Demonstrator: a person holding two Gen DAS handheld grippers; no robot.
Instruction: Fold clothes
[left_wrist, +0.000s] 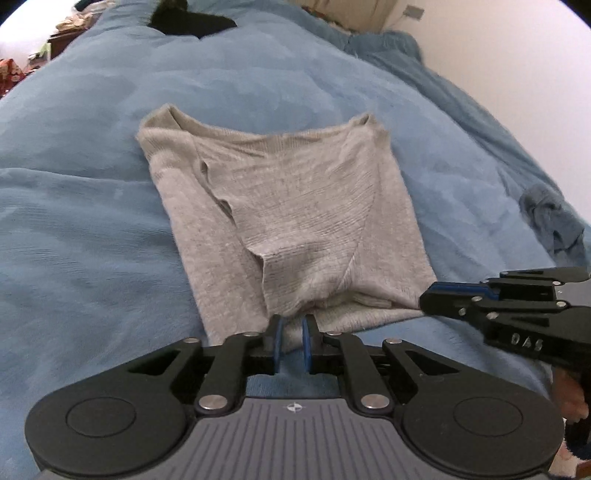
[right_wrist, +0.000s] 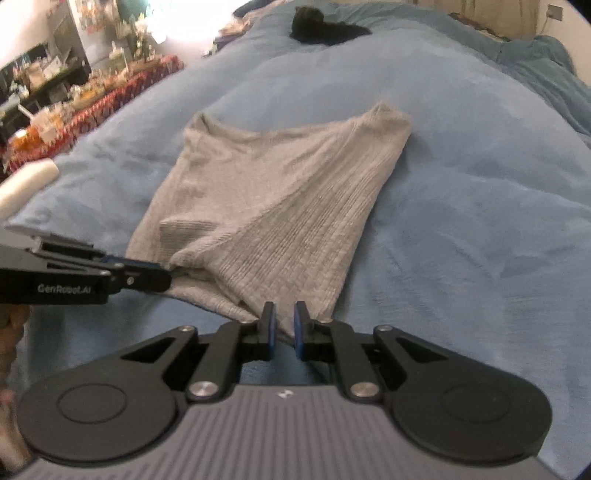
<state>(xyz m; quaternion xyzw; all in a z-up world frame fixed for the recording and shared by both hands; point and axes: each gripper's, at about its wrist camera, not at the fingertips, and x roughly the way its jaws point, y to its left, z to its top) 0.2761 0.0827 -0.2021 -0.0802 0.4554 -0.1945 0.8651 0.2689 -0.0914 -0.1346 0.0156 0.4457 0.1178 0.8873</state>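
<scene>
Two grippers meet the near hem of a grey knit garment (left_wrist: 284, 221) that lies partly folded on a blue bedspread (left_wrist: 74, 221). Nearest in the left wrist view, the left gripper (left_wrist: 294, 334) has its blue pads drawn almost together, a slim gap between them, with the grey hem bunched right at the tips; it looks pinched there, though the cloth inside the gap is hard to make out. Just to its right, the right gripper (left_wrist: 428, 299) comes in from the side with its tip at the garment's near right corner. In the right wrist view the right gripper's (right_wrist: 284, 323) jaws are likewise nearly closed, and the ribbed edge of the garment (right_wrist: 273, 206) runs up to its pads; whether they truly clamp the cloth I cannot tell for certain. The left gripper (right_wrist: 166, 277) reaches in from the left there, its tip on the hem. Beyond the tips the garment spreads away in a rough rectangle, one ribbed flap folded across it and two raised corners at the far edge. Nothing stands between the grippers and the cloth. Farther off, a dark garment (left_wrist: 188, 22) lies near the head of the bed, a crumpled blue cloth (left_wrist: 554, 221) sits at the right edge, and a cluttered side table (right_wrist: 92, 96) stands beyond the bed at the left.
</scene>
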